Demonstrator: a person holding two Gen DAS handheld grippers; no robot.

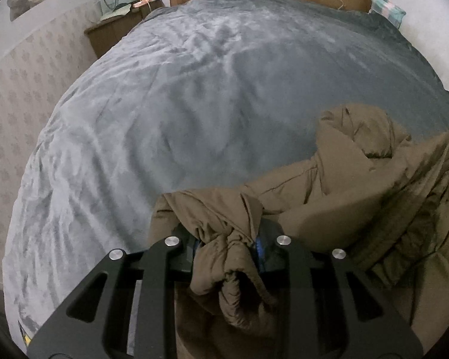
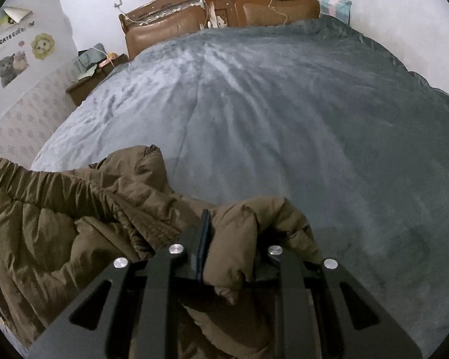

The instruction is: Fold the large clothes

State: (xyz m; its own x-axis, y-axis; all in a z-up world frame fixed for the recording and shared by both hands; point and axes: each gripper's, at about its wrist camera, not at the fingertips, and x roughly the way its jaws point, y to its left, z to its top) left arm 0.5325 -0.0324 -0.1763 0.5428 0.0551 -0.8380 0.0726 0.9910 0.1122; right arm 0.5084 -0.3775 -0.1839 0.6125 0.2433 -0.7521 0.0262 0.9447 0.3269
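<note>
The grey bedspread (image 1: 170,95) lies bare ahead to the headboard (image 2: 170,30); only the bunched brown jacket (image 1: 359,179) crowds the near edge.

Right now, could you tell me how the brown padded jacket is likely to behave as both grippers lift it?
The brown padded jacket probably flops: it sags between the left gripper and right gripper. Its puffy quilting suggests lightness, and the smooth shell may slip.

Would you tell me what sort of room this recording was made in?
Most likely a home bedroom: a large bed under a grey blanket, a padded wooden headboard, and a bedside cabinet.
</note>
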